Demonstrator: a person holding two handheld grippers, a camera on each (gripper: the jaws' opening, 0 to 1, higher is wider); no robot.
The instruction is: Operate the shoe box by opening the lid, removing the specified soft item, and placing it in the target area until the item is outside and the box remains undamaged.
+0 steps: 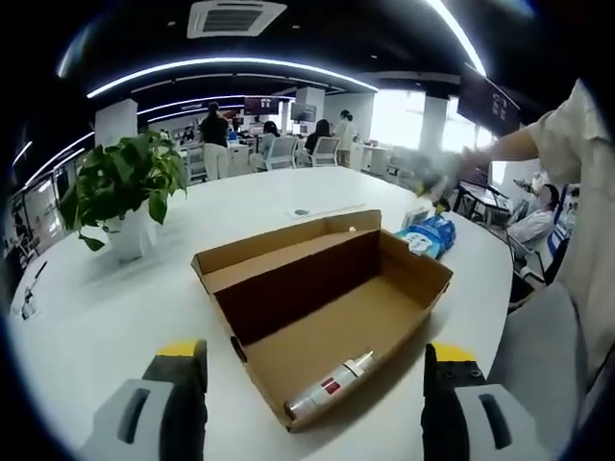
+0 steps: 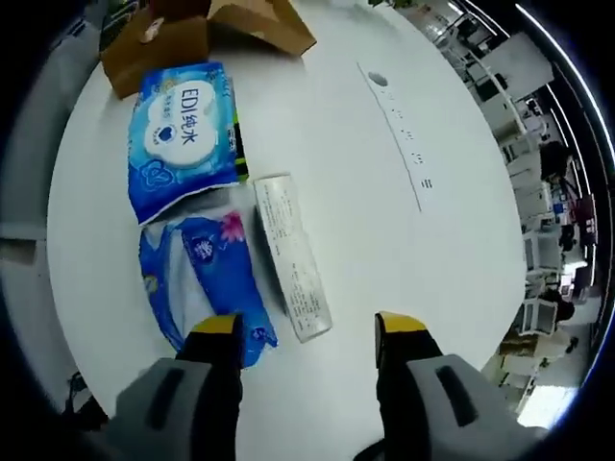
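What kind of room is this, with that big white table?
Most likely an open-plan office: behind the white table are desks with office chairs and people at work, strip lights and a ceiling air-conditioning vent overhead, and a potted plant by the open shoe box.

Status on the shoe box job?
Done: shoe box lies open; two soft wipe packs and a slim carton lie on the table. In hand: nothing, right gripper open above them. Left: a tube sits in the box.

Matt brown cardboard shoe box [image 1: 322,312]; glossy plastic wipes pack [image 2: 183,134]; smooth white table [image 2: 384,240].
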